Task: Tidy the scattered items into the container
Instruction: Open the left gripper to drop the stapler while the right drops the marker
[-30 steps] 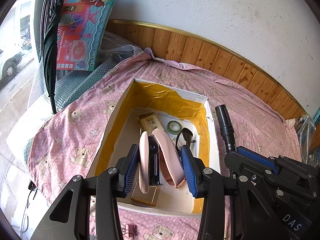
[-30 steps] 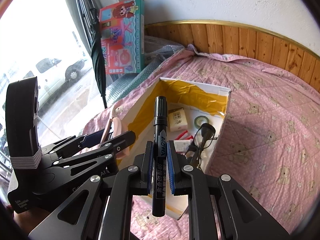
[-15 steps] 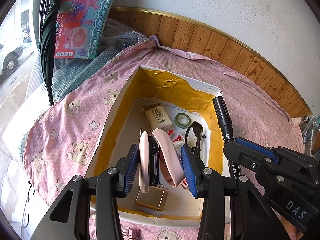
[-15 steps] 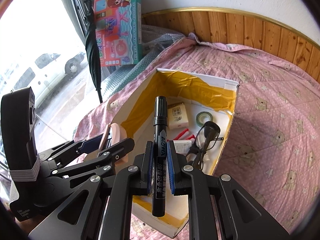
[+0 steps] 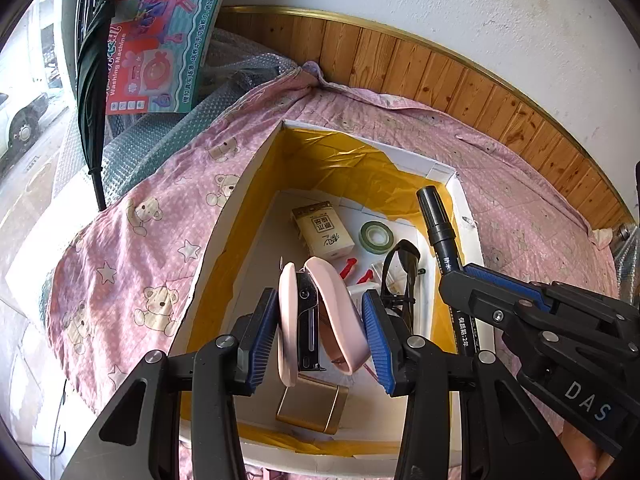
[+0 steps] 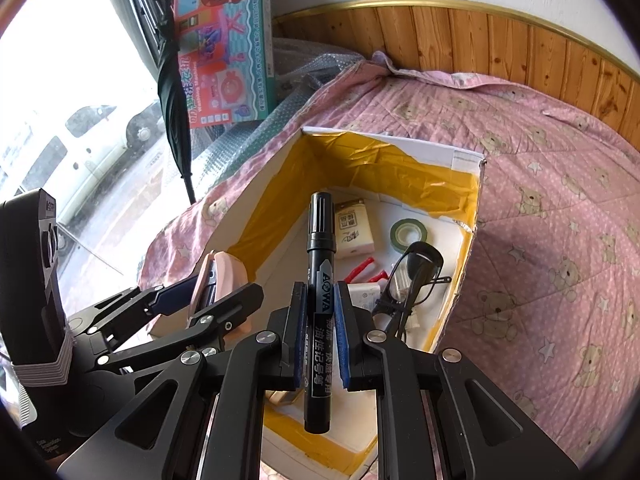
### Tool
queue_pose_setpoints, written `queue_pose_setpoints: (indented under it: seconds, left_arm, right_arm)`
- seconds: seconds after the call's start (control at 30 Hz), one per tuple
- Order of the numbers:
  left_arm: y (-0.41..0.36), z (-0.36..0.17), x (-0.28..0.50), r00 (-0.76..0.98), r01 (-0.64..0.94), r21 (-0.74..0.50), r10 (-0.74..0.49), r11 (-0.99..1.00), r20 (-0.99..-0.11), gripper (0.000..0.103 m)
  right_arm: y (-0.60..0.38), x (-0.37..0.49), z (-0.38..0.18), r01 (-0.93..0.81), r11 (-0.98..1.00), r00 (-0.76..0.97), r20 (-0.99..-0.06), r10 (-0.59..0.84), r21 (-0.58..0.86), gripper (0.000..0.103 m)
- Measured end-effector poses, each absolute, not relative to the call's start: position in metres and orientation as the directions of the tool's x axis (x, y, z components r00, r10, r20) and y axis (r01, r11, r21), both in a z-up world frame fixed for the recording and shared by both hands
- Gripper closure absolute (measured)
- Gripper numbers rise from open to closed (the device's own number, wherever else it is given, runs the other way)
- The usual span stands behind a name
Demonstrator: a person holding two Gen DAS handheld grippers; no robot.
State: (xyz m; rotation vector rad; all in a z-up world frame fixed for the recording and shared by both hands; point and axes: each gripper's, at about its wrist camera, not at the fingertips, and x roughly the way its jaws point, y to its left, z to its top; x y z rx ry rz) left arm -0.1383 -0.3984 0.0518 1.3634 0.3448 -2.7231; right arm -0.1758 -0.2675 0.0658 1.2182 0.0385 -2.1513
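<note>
My left claw (image 5: 320,326) clamps the pink stapler (image 5: 316,320) above the yellow-lined white cardboard box (image 5: 224,248); my right claw (image 6: 320,332) pinches the black marker pen (image 6: 319,280) there, hiding box contents beneath.

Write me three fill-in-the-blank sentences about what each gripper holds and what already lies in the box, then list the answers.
1. The left gripper is shut on a pink ____.
2. The right gripper clamps a black ____ whose cap points toward the far wall.
3. On the floor of the yellow-lined box, the roll of green tape lies just beyond a pair of black ____.

Missing words: stapler; marker; glasses.
</note>
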Motion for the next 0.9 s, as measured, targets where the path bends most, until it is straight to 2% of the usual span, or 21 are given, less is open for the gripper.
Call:
queue_pose_setpoints:
  seconds: [0.2,0.4,0.9]
  left_arm:
    - [-0.398,0.049,-0.144,-0.599,0.17,-0.158,0.025,-0.973,-0.8,0.058]
    - [-0.399,0.046,-0.146,-0.592,0.192,-0.126,-0.013,-0.973,-0.806,0.057]
    - [-0.396,0.054,-0.137,-0.604,0.183,-0.128,-0.009,-0.975,-0.797,0.057]
  right_arm:
    - [-0.272,-0.182,0.062,0.562,-0.782,-0.349,-0.781,-0.518,0.268,0.088]
    - [-0.271,-0.185,0.057,0.559,-0.786,-0.346,-0.787,-0.511,0.264,0.08]
    - [-0.265,-0.165,0.059,0.596,-0.765,-0.33,-0.794,-0.511,0.244,0.079]
